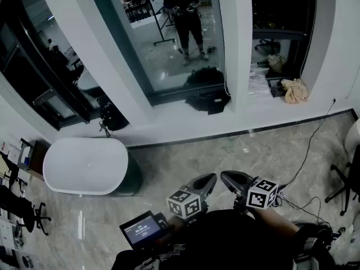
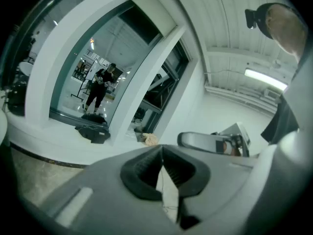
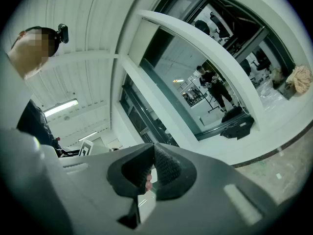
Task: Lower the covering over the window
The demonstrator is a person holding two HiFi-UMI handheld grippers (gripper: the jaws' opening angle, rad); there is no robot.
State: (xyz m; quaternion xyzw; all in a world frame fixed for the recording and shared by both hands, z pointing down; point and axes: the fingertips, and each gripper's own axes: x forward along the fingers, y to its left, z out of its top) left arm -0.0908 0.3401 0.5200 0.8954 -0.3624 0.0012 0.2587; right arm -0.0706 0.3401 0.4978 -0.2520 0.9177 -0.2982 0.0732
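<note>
The window is a tall glass pane between white pillars, and it mirrors a standing person. No blind or covering shows over it in any view. My left gripper and right gripper are held side by side low in the head view, far back from the glass over the marble floor. Both point toward the window wall. In the left gripper view the left gripper has its jaws closed together with nothing between them. The right gripper is likewise shut and empty. The window lies ahead in both gripper views.
A black bag lies on the white sill. A white oval tub stands at the left. A beige cloth sits on the right sill. A cable runs across the floor, and a chair base is at the right edge.
</note>
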